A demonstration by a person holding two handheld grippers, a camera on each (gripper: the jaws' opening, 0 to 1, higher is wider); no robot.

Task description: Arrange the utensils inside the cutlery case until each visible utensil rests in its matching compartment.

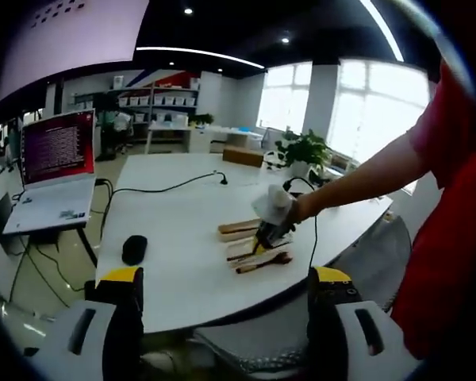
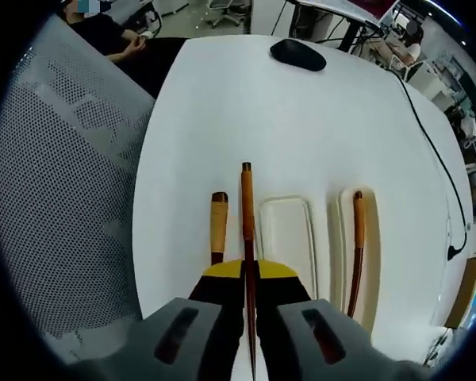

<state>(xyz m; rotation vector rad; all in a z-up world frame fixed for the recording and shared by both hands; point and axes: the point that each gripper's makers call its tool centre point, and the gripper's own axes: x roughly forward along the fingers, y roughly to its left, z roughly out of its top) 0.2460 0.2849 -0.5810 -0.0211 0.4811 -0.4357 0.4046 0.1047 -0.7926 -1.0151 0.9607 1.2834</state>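
In the right gripper view my right gripper (image 2: 250, 274) is shut on a thin wooden-handled utensil (image 2: 246, 202) that points away over the white cutlery case (image 2: 308, 238). A shorter wooden handle (image 2: 219, 222) lies just left of it. Another slim wooden utensil (image 2: 357, 238) rests in a slot at the case's right. In the left gripper view my left gripper (image 1: 224, 290) stands open, held back from the table's near edge. Beyond it a person's gloved hand holds the right gripper (image 1: 271, 226) down on the utensils (image 1: 258, 258).
A black mouse (image 1: 134, 248) (image 2: 298, 54) lies on the white table (image 1: 182, 214). A cable (image 1: 166, 188) crosses the table. A laptop (image 1: 59, 171) stands on a stand at the left, a plant (image 1: 305, 149) at the back. A mesh chair (image 2: 63, 159) flanks the table.
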